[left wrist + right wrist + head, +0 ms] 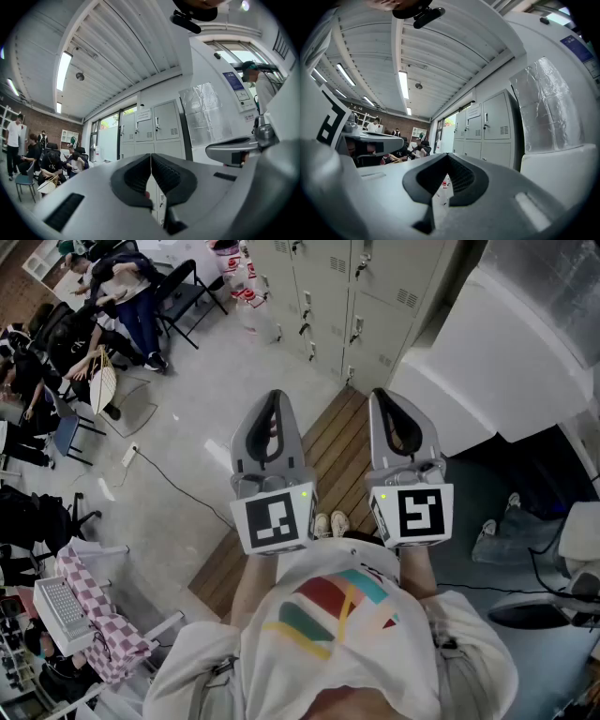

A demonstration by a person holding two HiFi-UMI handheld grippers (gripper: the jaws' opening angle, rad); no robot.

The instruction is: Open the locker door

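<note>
A bank of grey-beige lockers (349,294) stands along the far wall, every door that shows closed, each with a small handle. The lockers (155,127) also show straight ahead in the left gripper view, and the same lockers (488,125) in the right gripper view. My left gripper (274,397) and right gripper (384,396) are held side by side in front of my chest, pointing toward the lockers from a few steps away. Both have their jaws pressed together with nothing between them. Neither touches a locker.
A big white machine housing (511,357) fills the right side next to the lockers. I stand on a strip of wooden flooring (323,451). Seated people and chairs (117,296) are at the far left. A cart with checkered cloth (94,615) is near left; a cable (173,488) crosses the floor.
</note>
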